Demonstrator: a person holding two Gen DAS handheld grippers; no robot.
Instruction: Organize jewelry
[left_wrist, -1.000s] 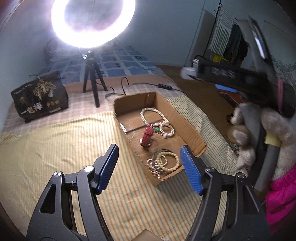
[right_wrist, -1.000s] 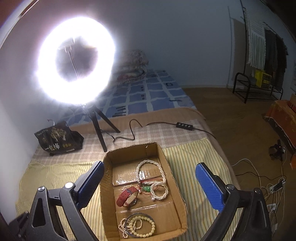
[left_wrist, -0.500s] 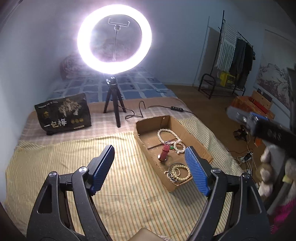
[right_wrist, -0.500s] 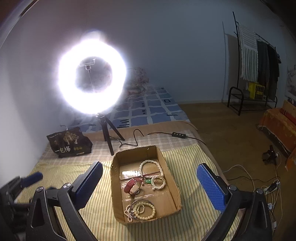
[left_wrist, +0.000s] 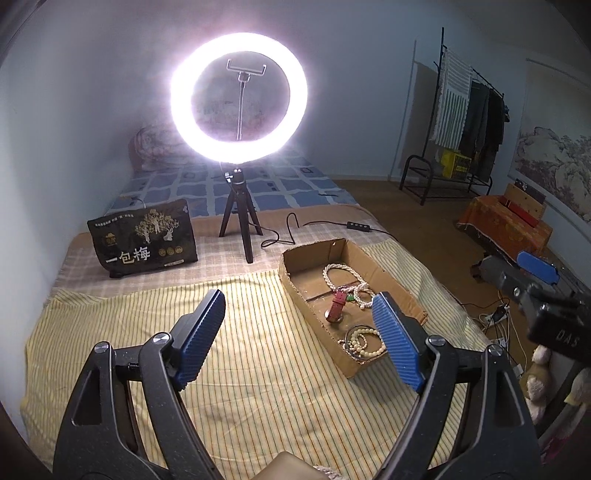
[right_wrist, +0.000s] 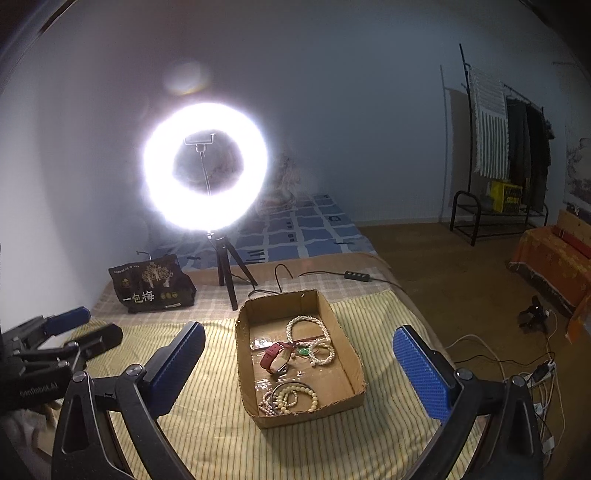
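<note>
Both grippers hang above the bed (right_wrist: 207, 435) with its yellow striped cover, and neither holds anything. The left gripper (left_wrist: 299, 338) has its blue fingers (left_wrist: 201, 334) spread wide and widening further, with only bare striped cloth between them. The right gripper (right_wrist: 299, 369) also has its fingers (right_wrist: 421, 373) wide apart, and nothing is pinched in them. The cardboard box (right_wrist: 354, 354) lies on the cover straight ahead of the right fingers, framed in the gap between them, though well beyond the tips; from the left gripper it sits ahead and off to the right, its near corner partly hidden behind the right-hand finger. All the jewelry is inside the box: a long pearl necklace (right_wrist: 306, 325) at the far end, a red watch strap (right_wrist: 271, 360) in the middle with a small green pendant (right_wrist: 303, 351) and a pearl bracelet (right_wrist: 321, 354) just beside it, and a cluster of bead bracelets (right_wrist: 290, 398) at the end nearest the fingers. Beyond the box a lit ring light (left_wrist: 238, 98) stands on a small tripod (left_wrist: 238, 221), its cable trailing across the bed, and a black printed bag (left_wrist: 142, 242) sits ahead of the left fingers, to the left of the tripod. A clothes rack (right_wrist: 506, 147) stands by the far wall.
</note>
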